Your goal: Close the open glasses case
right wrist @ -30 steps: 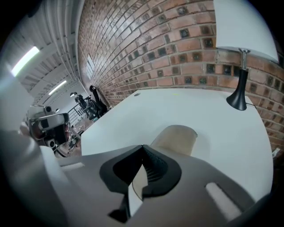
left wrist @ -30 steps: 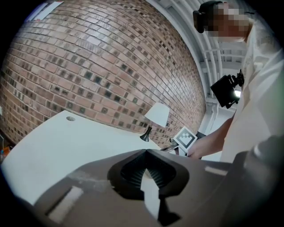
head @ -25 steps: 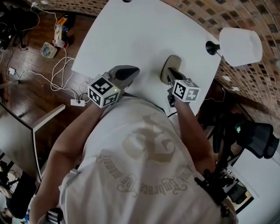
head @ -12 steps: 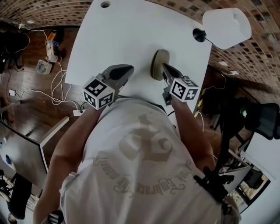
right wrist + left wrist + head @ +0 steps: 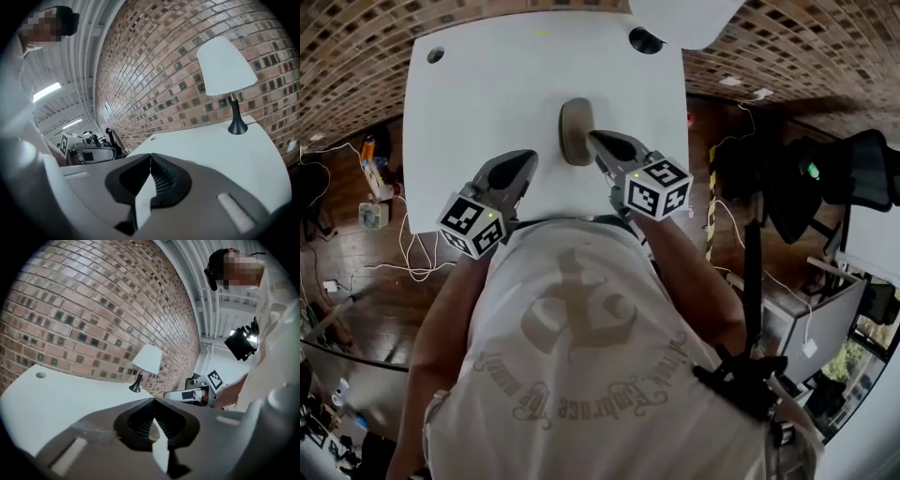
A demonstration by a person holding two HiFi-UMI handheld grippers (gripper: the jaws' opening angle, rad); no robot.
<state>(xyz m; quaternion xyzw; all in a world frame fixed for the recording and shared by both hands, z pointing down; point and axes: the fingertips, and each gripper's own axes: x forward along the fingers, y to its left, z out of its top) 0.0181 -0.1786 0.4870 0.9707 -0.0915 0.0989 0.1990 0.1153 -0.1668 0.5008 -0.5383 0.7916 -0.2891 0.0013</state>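
The beige glasses case (image 5: 575,131) lies flat on the white table (image 5: 469,94) and looks closed, a plain oval. My right gripper (image 5: 592,139) is shut with nothing in it, its tips beside the case's right edge. My left gripper (image 5: 527,159) is also shut and empty, a little to the left of the case and apart from it. In the left gripper view the jaws (image 5: 153,400) meet at their tips, and the right gripper (image 5: 187,393) shows beyond them. The right gripper view shows the jaws (image 5: 150,155) pressed together over the table (image 5: 225,154).
A white-shaded lamp (image 5: 680,17) with a black base (image 5: 645,40) stands at the table's far right corner. A small hole (image 5: 436,55) is in the far left corner. A brick wall runs behind. Cables lie on the wooden floor (image 5: 356,187) to the left, and an office chair (image 5: 853,169) is on the right.
The right gripper has lifted off the case and now shows beside its right edge. The left gripper has shifted a little. The head view has swung, so the table sits further left.
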